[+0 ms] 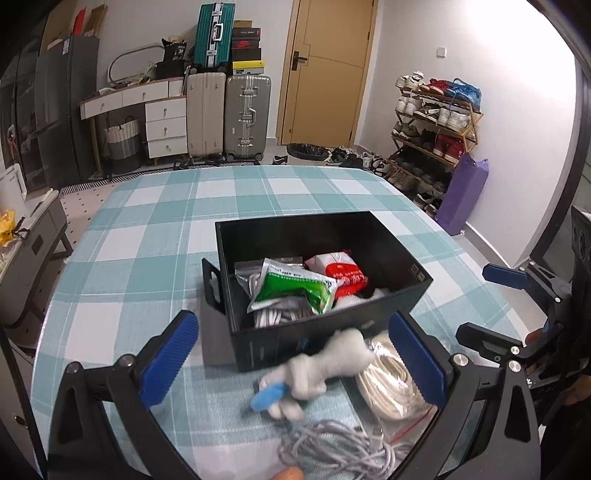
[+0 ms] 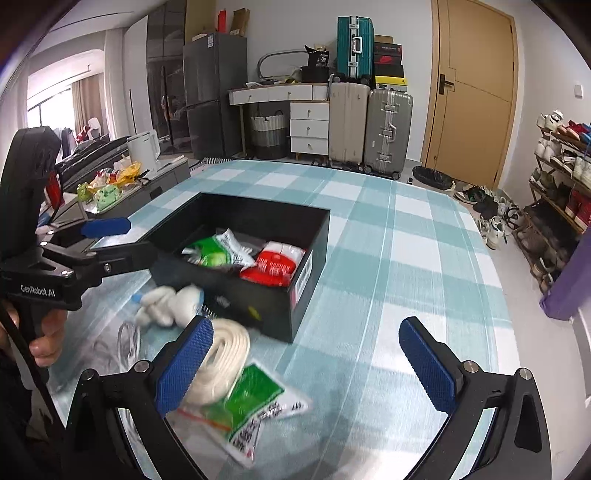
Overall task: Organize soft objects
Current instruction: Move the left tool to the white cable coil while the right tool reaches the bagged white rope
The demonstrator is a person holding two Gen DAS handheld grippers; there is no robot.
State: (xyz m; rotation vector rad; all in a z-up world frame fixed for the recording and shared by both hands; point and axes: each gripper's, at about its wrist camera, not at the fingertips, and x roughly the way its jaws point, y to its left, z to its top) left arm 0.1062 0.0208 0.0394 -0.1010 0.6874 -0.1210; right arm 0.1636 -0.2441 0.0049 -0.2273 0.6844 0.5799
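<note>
Far beyond our tongs we see a tan door (image 1: 325, 70), shut. Left of it stand a silver suitcase (image 1: 246, 116) and a beige suitcase (image 1: 205, 114), touching, with a teal suitcase (image 1: 214, 35) stacked above. A white drawer unit (image 1: 165, 127) sits further left. Off to the right a shoe rack (image 1: 436, 125) (crowded) meets a purple bag (image 1: 463, 194).
</note>
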